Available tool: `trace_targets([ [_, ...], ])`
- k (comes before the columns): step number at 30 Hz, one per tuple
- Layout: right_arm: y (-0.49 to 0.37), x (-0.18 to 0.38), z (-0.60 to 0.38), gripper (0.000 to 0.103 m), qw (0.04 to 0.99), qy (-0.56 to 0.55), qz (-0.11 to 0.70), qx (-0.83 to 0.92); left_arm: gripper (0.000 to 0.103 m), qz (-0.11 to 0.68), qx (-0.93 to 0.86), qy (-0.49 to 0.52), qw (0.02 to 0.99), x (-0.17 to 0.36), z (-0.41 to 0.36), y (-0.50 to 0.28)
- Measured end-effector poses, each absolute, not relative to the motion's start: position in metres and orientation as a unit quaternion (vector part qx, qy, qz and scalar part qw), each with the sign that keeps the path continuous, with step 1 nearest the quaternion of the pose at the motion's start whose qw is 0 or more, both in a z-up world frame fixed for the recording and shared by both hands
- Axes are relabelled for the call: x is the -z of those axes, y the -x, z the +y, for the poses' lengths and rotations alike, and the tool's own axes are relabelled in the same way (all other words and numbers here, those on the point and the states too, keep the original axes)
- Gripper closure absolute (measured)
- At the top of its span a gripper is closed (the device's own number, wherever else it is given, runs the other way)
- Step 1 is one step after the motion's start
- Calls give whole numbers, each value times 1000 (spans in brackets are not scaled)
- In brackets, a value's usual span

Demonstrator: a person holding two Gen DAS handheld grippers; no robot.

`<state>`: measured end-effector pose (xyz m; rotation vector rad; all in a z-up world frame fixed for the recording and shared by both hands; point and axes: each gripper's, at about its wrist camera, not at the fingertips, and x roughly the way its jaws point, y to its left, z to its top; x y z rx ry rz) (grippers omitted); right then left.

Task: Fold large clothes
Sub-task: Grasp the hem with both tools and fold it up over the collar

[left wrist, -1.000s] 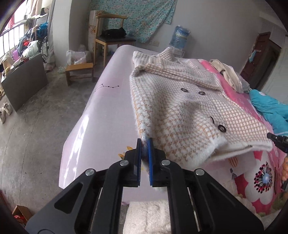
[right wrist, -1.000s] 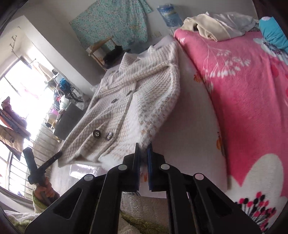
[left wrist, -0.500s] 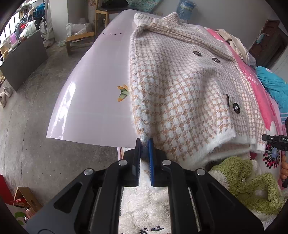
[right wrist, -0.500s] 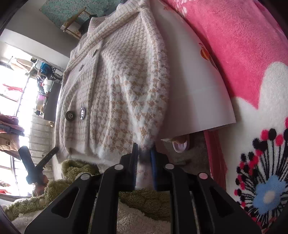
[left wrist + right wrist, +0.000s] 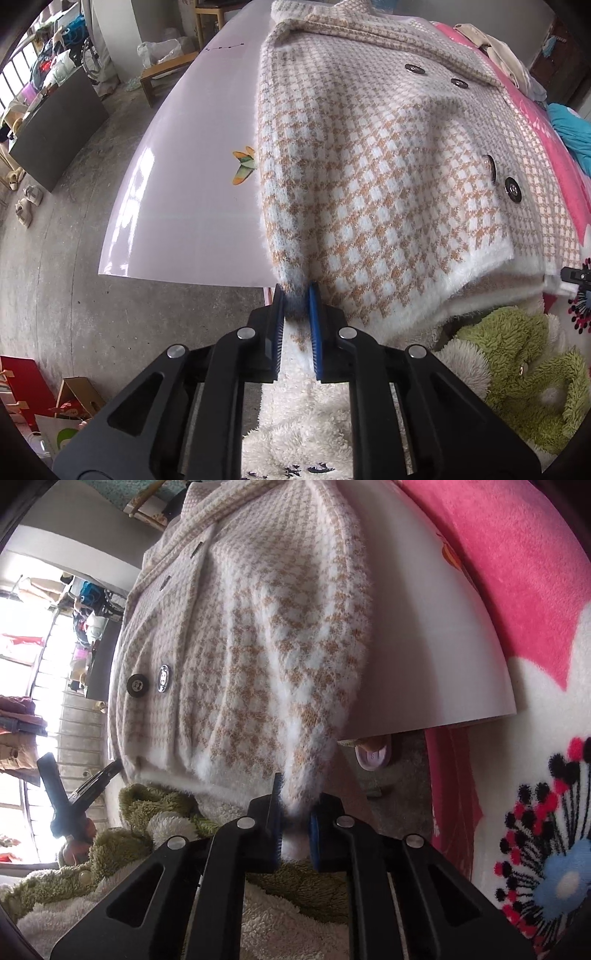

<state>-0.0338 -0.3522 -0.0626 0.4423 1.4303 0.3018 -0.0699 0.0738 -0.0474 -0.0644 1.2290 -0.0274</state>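
A fluffy beige-and-white houndstooth coat [image 5: 369,166] with dark buttons lies front up on a pale glossy board [image 5: 177,192] laid over the bed. Its hem reaches the board's near edge. My left gripper [image 5: 295,295] pinches the hem's left corner; the jaws are opening slightly, with fabric still pressed between the blue pads. In the right wrist view the coat [image 5: 258,627] hangs toward me. My right gripper [image 5: 295,797] holds the hem's right corner, and its jaws are closing on the bunched fabric. The left gripper [image 5: 59,786] shows at the far left.
A pink floral blanket [image 5: 517,572] covers the bed to the right of the board [image 5: 424,646]. A person's green and white fleece [image 5: 517,365] fills the near foreground. Concrete floor [image 5: 55,277], a dark cabinet [image 5: 55,133], a wooden stool [image 5: 162,74] and cardboard boxes [image 5: 74,398] lie left. A slipper [image 5: 373,755] sits under the board.
Both grippers have come down and tilted downward, bringing the coat's hem from above the board to its near edge. The coat now lies flatter and fills more of both views.
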Motion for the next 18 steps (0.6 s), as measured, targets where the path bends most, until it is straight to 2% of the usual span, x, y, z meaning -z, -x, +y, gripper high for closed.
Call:
trace_targets([
  [6, 26, 31, -351, 93, 741, -199, 624, -152, 93, 572, 1, -5, 820, 43, 63, 71],
  [18, 13, 26, -342, 93, 747, -211, 610, -160, 94, 567, -1, -25, 823, 39, 61, 72],
])
